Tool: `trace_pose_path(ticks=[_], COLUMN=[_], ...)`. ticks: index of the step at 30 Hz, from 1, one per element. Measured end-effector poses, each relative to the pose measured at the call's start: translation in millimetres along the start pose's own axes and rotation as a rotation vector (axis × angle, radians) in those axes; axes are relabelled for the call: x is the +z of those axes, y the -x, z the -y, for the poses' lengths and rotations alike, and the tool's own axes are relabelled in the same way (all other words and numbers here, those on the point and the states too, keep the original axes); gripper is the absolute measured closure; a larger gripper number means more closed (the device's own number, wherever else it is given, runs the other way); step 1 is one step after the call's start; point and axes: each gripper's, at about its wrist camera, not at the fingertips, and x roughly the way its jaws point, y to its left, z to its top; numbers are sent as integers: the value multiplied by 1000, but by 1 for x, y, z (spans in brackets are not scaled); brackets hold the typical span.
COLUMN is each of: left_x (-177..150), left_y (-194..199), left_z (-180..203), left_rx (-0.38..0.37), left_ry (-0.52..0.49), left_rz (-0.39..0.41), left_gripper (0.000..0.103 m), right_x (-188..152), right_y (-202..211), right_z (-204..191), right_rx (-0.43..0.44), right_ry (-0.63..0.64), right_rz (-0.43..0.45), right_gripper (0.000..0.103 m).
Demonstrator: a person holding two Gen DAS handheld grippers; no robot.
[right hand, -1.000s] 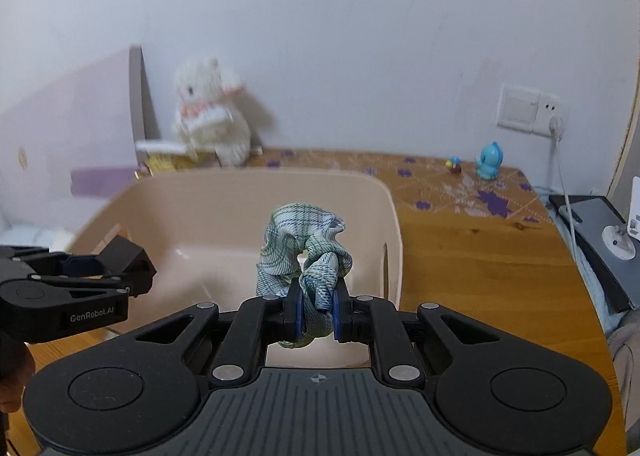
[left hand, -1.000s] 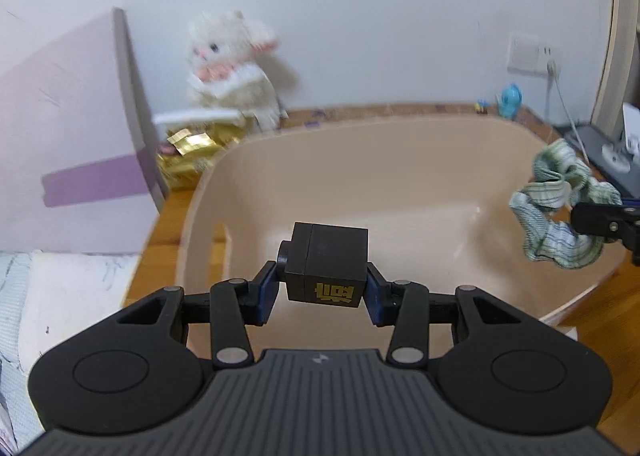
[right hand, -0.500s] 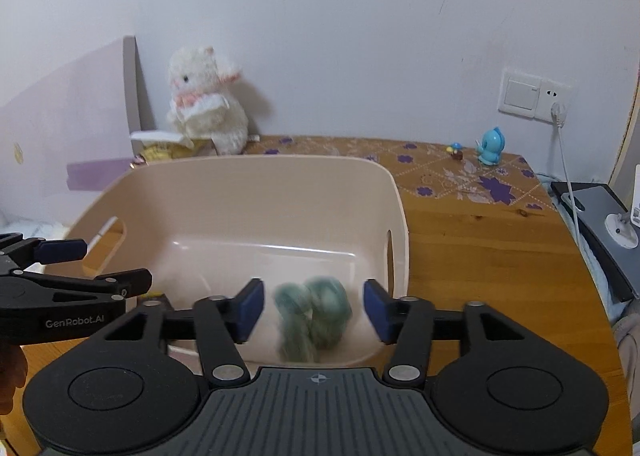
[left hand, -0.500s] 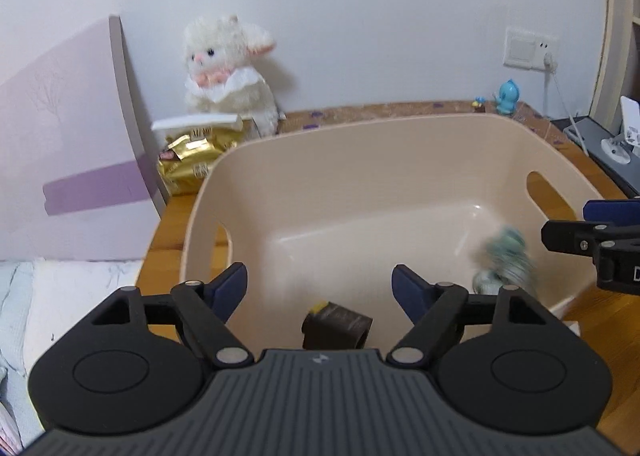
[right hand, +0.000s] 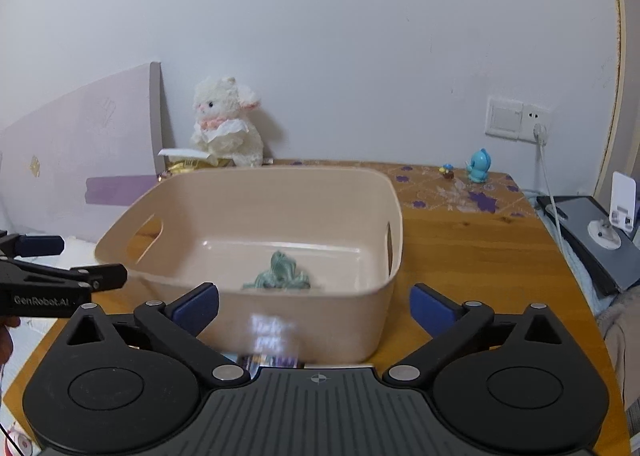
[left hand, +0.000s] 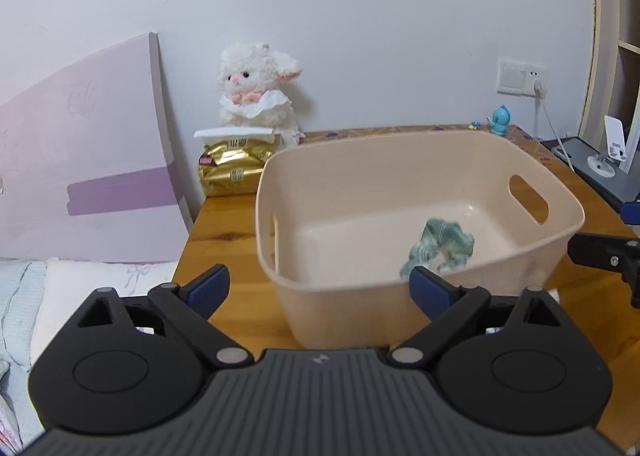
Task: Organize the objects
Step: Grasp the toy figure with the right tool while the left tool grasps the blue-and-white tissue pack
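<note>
Inside the beige basket (left hand: 420, 288), on its floor, lies the green plaid scrunchie (left hand: 440, 248), so that item looks put away; the black box cannot be made out. Both the left gripper (left hand: 318, 282) and right gripper (right hand: 314, 302) have just been opening and stand wide, nothing between them, near the basket's front wall. Whatever else needs sorting lies outside the basket.

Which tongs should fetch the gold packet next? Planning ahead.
Left, probably: the gold packet lies beyond the bin's left corner, on the left tongs' side; their jaws have just been opening, empty.
</note>
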Motion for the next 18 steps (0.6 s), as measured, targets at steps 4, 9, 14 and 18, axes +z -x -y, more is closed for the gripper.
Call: trace_pose_path(ticks=[4,9,14,18], left_x=[-20,-45,-64,-72], left_y=[1,-12,-26,-38], left_z=[-6,-12,-15,-16], left_rx=[2,-8,-44,-46], left_ry=[-15,-19,-31,-24], left_rz=[-23,-89,-128,-158], left_gripper=[6,6,6,6], right_x=[-18,-43,-67,-79], right_y=[-1,-13,-29,-38], right_z=[-2,-1,1,0], right_rx=[1,-7,-9,-11], right_ry=[2,-9,-31,-39], right_rz=[-45,-105,-172,-202], right_gripper=[0,0,0,0])
